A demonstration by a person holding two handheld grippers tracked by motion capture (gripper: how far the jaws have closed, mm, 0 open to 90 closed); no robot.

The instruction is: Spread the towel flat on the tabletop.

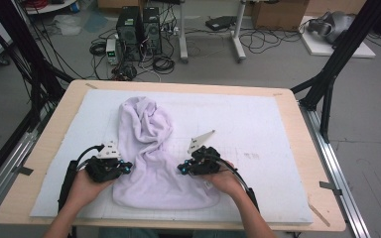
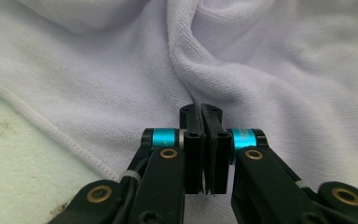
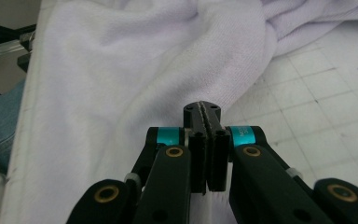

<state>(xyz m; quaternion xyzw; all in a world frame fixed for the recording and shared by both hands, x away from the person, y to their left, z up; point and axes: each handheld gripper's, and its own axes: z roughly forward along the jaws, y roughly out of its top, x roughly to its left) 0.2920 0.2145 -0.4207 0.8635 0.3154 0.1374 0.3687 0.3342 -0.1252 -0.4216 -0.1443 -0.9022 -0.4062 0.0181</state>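
Note:
A pale lilac towel [image 1: 149,148] lies bunched on the white mat, narrow at the far end and spread wide near the front edge. My left gripper [image 1: 128,167] is at the towel's left side, low over the mat. In the left gripper view its jaws [image 2: 200,109] are pressed together, with a fold of the towel [image 2: 98,70] running into their tips. My right gripper [image 1: 178,169] is at the towel's right side. In the right gripper view its jaws [image 3: 203,106] are closed on the towel's [image 3: 121,70] edge.
The white gridded mat [image 1: 263,129] covers most of the wooden table [image 1: 305,148]. Black frame posts [image 1: 337,59] stand at the table's far corners. Computer towers [image 1: 139,29] and cables sit on the floor beyond. A person's jeans [image 3: 0,121] are at the table's near edge.

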